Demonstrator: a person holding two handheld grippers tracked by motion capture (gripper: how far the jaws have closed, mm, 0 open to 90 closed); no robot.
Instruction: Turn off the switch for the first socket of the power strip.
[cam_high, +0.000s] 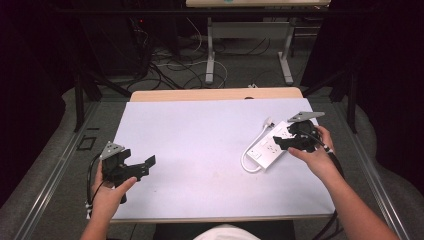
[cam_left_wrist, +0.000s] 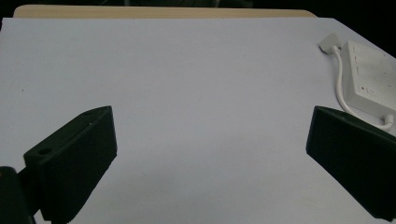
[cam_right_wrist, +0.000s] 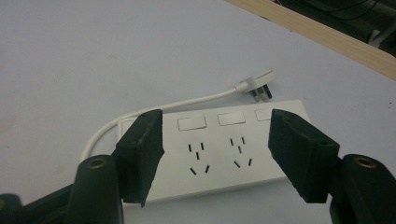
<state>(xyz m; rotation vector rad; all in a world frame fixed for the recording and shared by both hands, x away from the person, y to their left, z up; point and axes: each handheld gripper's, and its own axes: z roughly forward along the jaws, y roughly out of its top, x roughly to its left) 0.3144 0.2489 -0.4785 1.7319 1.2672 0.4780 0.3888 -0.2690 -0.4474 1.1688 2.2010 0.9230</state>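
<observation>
I judge this the approach step: my right gripper, jaws apart, hovers over the white rectangular plastic power strip at the table's right, needing lowering, while my left gripper waits open near-left.

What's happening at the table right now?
A person holds a tool in each hand over a white-covered table. The right tool is open, jaws either side of a white power strip whose cord and plug lie beside it. The left tool is open over bare table, apart from the strip.
</observation>
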